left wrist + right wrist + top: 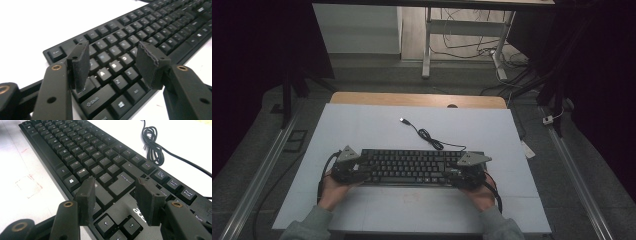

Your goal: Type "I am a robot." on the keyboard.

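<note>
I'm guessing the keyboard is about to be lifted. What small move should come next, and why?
Probably lower both and close on the ends: the left gripper and right gripper hang open above the keyboard, holding nothing.

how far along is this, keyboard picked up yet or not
Done: both tools are at the keyboard, left tool over its left end, right tool over its right end. In hand: both are open above the keys, gripping nothing. Left: no grip or lift yet; the keyboard lies flat, its cable loose behind.
</note>
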